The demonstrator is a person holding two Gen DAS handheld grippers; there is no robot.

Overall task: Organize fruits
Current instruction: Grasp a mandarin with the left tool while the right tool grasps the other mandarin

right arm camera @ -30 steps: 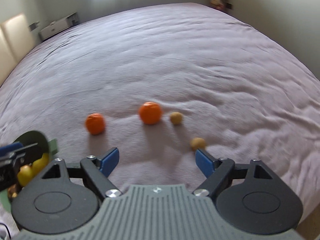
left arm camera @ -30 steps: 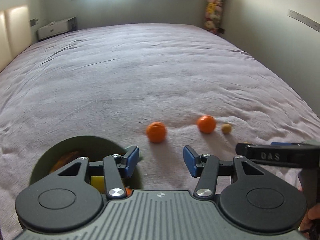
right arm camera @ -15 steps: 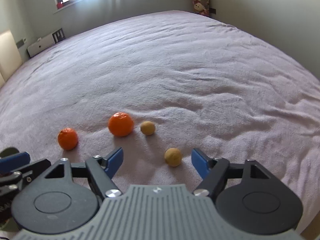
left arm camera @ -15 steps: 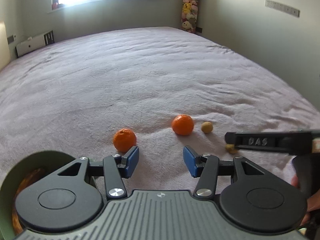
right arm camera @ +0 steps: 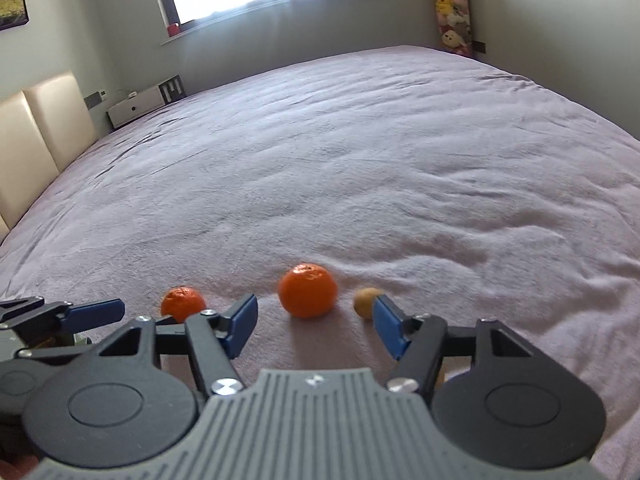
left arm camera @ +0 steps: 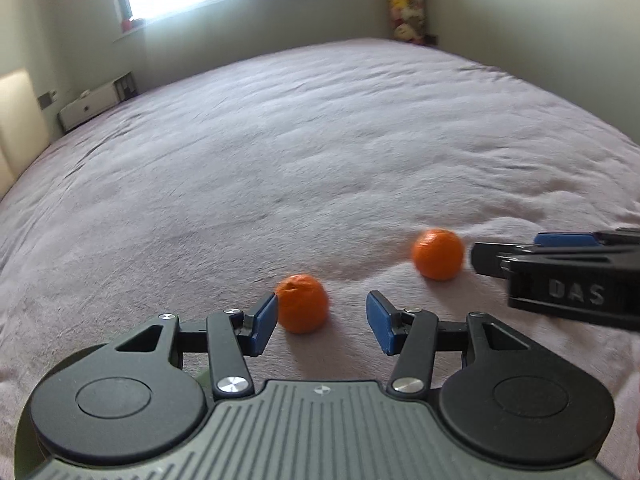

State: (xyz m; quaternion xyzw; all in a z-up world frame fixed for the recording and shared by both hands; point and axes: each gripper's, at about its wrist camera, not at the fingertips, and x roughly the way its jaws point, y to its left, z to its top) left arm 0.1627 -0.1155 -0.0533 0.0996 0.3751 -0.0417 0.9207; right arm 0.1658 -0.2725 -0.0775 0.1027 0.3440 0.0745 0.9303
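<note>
Two orange tangerines lie on the mauve bedspread. In the left wrist view my left gripper (left arm camera: 322, 322) is open, with the nearer tangerine (left arm camera: 303, 308) just ahead, close to its left finger. The second tangerine (left arm camera: 438, 254) lies further right, next to my right gripper (left arm camera: 560, 264), seen side-on. In the right wrist view my right gripper (right arm camera: 314, 326) is open, the larger tangerine (right arm camera: 307, 295) just beyond the gap between its fingers. A small yellow-brown fruit (right arm camera: 366, 301) sits by its right finger. The smaller tangerine (right arm camera: 182, 303) lies left, by my left gripper (right arm camera: 80, 314).
A green bowl's rim (left arm camera: 24, 432) peeks from under my left gripper at the bottom left. The wide bedspread (right arm camera: 360, 152) stretches ahead to a window wall. A cream headboard (right arm camera: 36, 128) stands left, and a stack of plush toys (right arm camera: 452, 16) in the far right corner.
Both grippers have moved forward and lower toward the tangerines, which now look larger and closer. The green bowl has slid almost out of the left view. Both grippers stay open.
</note>
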